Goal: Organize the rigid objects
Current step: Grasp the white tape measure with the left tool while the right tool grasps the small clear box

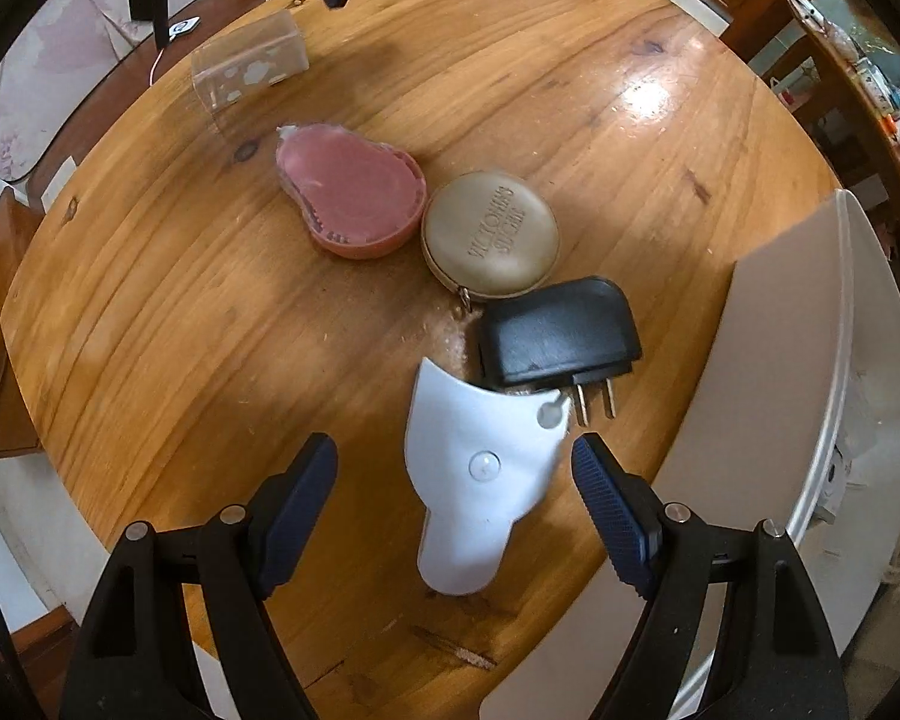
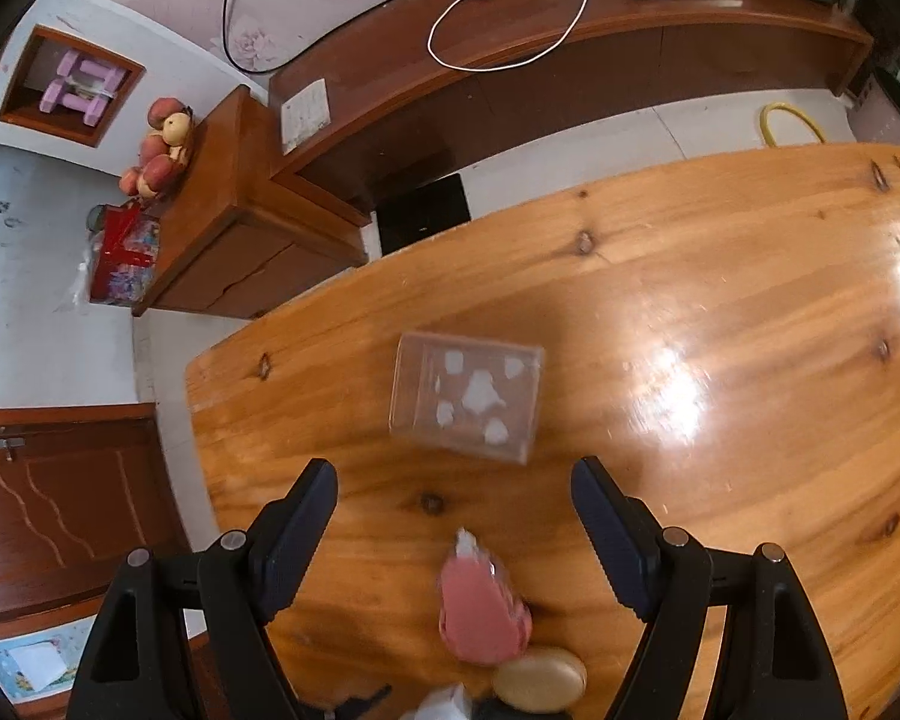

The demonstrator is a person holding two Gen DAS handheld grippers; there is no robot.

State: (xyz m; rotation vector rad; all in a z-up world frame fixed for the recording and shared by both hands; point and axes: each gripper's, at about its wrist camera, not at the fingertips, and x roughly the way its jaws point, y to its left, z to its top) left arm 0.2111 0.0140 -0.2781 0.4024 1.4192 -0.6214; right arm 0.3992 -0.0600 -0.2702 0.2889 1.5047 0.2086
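On the desk [image 1: 180, 300], the left tool [image 1: 455, 468] hangs wide open and empty over the white plastic piece [image 1: 480, 480], whose long axis runs lengthwise between its fingers. The right tool [image 2: 455, 492], equally agape and empty, faces the clear box [image 2: 465, 402] just ahead.

Lighting is bright and even in both views. Glare from overhead falls on the glossy wooden worktop [image 1: 150, 312] at its far right in the left wrist view and along the right side in the right wrist view. Soft shadows lie beneath the tongs. Fisheye distortion bends the worktop edges, with dark vignetting in the corners. The left wrist view is sharp; in the right wrist view the transparent box [image 2: 465, 399] and pink pear-shaped case [image 2: 480, 612] are motion-blurred.
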